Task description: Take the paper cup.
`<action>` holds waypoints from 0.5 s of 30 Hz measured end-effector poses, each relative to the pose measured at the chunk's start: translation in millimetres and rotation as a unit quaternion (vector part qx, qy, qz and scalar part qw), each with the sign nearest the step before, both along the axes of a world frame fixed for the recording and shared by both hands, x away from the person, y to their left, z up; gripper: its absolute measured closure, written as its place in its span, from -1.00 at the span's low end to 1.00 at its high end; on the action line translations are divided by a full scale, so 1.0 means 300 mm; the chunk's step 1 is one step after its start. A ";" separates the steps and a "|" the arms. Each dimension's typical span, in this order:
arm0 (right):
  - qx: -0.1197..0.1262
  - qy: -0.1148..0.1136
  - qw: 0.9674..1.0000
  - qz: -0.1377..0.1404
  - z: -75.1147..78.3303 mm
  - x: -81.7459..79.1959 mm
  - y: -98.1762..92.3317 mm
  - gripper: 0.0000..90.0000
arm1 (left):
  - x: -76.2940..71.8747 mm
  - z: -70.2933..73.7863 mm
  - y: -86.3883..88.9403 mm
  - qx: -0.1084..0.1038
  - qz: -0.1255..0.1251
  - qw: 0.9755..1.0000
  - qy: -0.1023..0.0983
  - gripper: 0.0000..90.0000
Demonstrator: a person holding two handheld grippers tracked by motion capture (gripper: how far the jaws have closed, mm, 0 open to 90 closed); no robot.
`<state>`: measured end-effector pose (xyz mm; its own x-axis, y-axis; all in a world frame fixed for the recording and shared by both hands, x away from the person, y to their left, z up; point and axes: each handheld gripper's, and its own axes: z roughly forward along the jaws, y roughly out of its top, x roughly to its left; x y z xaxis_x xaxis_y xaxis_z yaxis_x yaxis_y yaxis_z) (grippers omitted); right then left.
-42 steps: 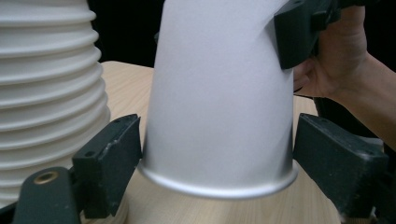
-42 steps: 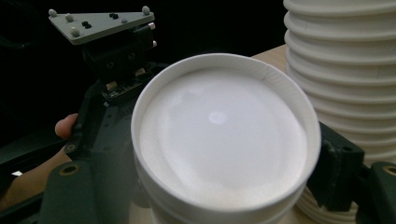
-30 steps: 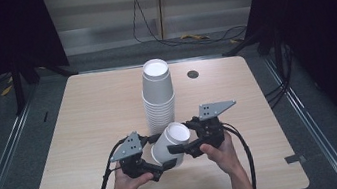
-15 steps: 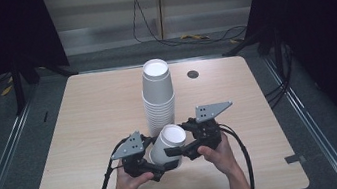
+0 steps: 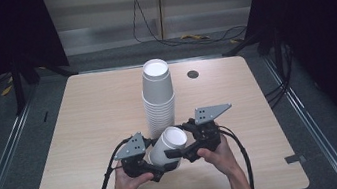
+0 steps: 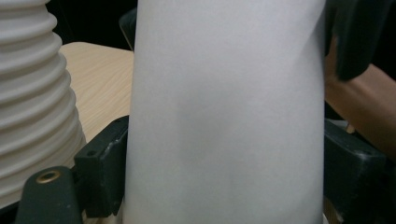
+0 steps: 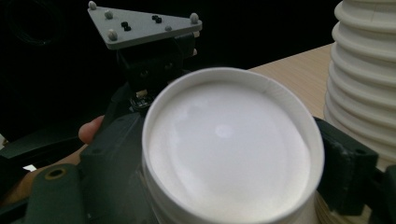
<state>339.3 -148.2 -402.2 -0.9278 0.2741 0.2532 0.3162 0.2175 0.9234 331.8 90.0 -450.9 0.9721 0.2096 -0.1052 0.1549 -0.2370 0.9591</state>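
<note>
A smooth white paper cup (image 5: 168,148), tapered with a rolled rim, is held tilted at the near middle of the pale wood desk (image 5: 89,116), pinched by both the left hand-held gripper (image 5: 154,167) and right hand-held gripper (image 5: 188,148), just near of a ribbed cup stack (image 5: 158,96)

We see a white paper cup (image 5: 168,148) with a matt, smooth wall and a rolled rim, its inside faintly sheened. Just behind that cup we have a stack of cups (image 5: 158,96), the same white paper, ribbed by its rolled rims. Under the cup lies the table (image 5: 89,116), pale wood-grain, smooth and matt. On either side of the cup we make out the left gripper (image 5: 153,165) and right gripper (image 5: 188,148), black matt plastic, a little scuffed, each topped with a flat grey plate, a brassy insert showing.
</note>
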 end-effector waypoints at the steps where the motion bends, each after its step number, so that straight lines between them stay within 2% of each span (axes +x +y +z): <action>1: -0.002 0.000 1.000 0.001 0.001 -0.001 -0.002 -0.63 | -0.001 -0.001 0.000 0.002 -0.001 1.000 0.002 -0.64; 15: -0.006 0.002 1.000 -0.017 -0.002 -0.007 -0.033 -0.66 | 0.013 -0.021 0.025 0.023 0.012 1.000 0.006 -0.64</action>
